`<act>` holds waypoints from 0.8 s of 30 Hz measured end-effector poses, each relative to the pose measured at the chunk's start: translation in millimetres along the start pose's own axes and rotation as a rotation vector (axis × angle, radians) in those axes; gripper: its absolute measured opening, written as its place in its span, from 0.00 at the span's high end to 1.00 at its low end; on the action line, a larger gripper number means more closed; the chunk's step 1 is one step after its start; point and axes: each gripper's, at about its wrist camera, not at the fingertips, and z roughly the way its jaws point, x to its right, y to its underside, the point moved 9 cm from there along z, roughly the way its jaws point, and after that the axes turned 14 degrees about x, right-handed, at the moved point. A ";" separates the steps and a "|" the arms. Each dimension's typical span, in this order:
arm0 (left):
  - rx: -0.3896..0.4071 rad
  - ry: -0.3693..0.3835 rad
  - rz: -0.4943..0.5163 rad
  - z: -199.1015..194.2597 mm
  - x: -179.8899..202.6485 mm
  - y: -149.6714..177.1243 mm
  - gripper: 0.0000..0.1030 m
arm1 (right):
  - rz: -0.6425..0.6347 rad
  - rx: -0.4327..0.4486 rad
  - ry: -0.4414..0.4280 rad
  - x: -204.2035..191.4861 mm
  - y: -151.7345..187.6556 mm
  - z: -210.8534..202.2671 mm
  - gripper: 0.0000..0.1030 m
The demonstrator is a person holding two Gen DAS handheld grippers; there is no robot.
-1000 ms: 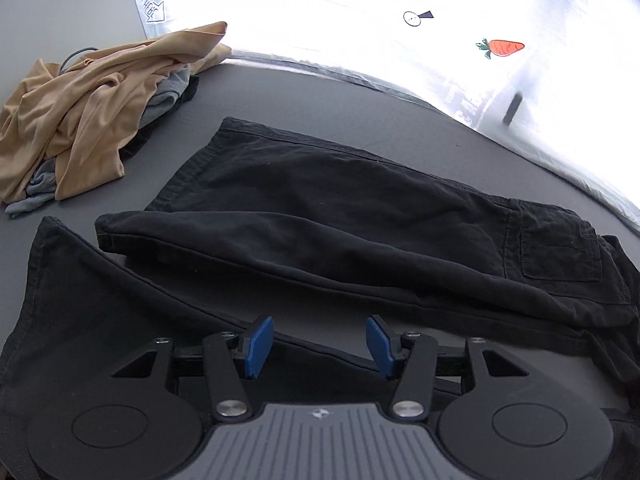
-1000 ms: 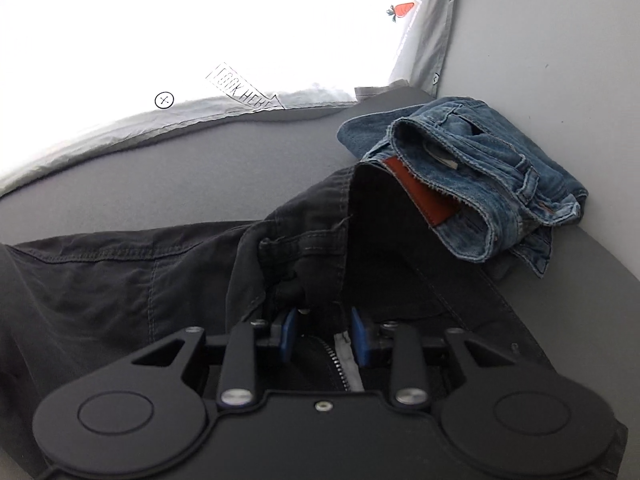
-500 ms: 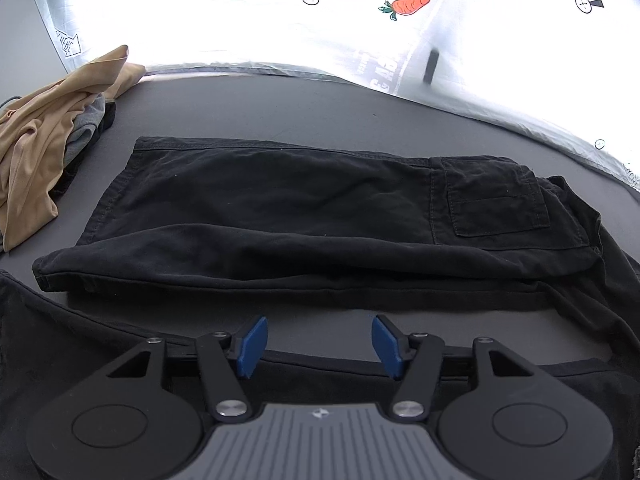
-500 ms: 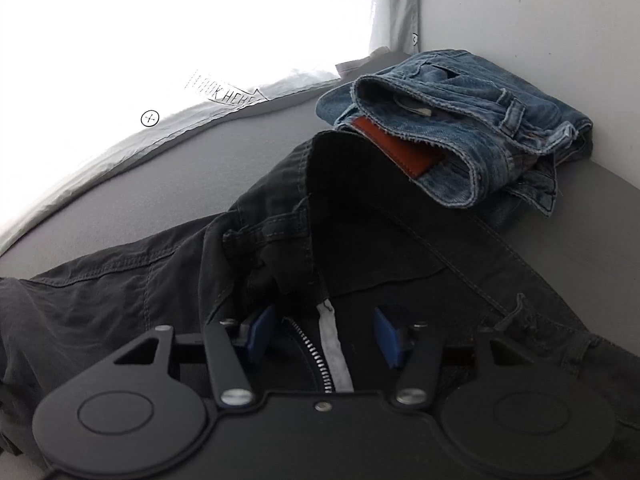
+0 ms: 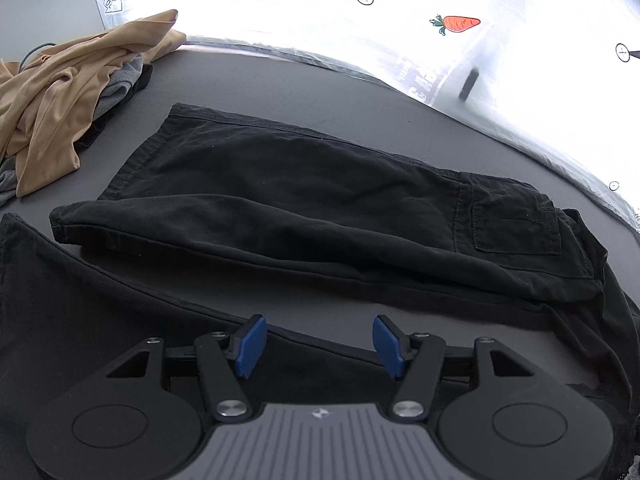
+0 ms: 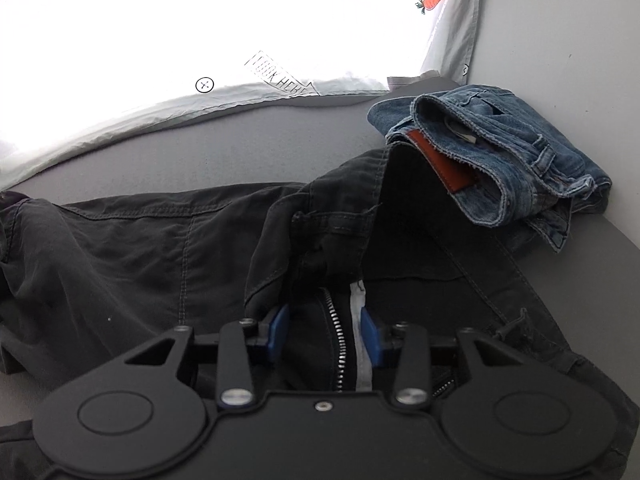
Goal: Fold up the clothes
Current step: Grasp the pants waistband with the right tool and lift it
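Black trousers (image 5: 304,200) lie spread on the grey table, one leg folded lengthwise with a back pocket showing at the right. My left gripper (image 5: 320,344) hovers open over the edge of the near leg, with nothing between its blue pads (image 5: 250,346). In the right wrist view the trousers' waist (image 6: 140,248) lies rumpled with the fly open. My right gripper (image 6: 324,332) straddles the zipper (image 6: 338,344), and its jaws are closing with the fly fabric between them.
A tan garment heaped over grey clothes (image 5: 60,100) sits at the table's far left. Folded blue jeans (image 6: 500,152) lie at the far right against the wall. A bright white printed sheet (image 5: 400,40) hangs behind the table.
The right jaws let go of the fly, spread wide, then narrowed again around the zipper as the gripper shifted a little. The left gripper stayed open while its view swung right and back.
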 end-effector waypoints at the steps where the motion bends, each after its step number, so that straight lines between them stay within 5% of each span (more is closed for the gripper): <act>1: 0.000 0.000 0.002 0.0 0.4 0.3 0.42 | 0.010 -0.011 -0.013 1.1 -0.3 2.1 0.60; 7: -0.006 0.013 0.006 2.0 6.1 3.3 0.42 | -0.150 0.006 -0.077 -11.6 -1.1 -1.9 0.89; 14: 0.004 0.001 0.009 -0.5 1.7 4.2 0.41 | -0.406 0.192 0.275 12.6 -14.5 -60.3 0.91; 18: 0.013 -0.020 -0.010 1.3 -9.0 0.7 0.41 | -0.393 0.025 0.322 30.8 23.1 -43.0 0.86; 21: 0.037 -0.042 -0.013 0.6 -18.6 -5.5 0.40 | -0.466 0.058 0.350 23.2 15.1 -46.7 0.70; 22: 0.055 -0.053 -0.014 -1.2 -23.9 -9.1 0.37 | -0.458 0.077 0.353 21.8 8.4 -49.8 0.55; 24: 0.081 -0.077 -0.026 -3.9 -36.1 -14.1 0.33 | -0.431 0.102 0.354 19.5 -4.0 -55.1 0.51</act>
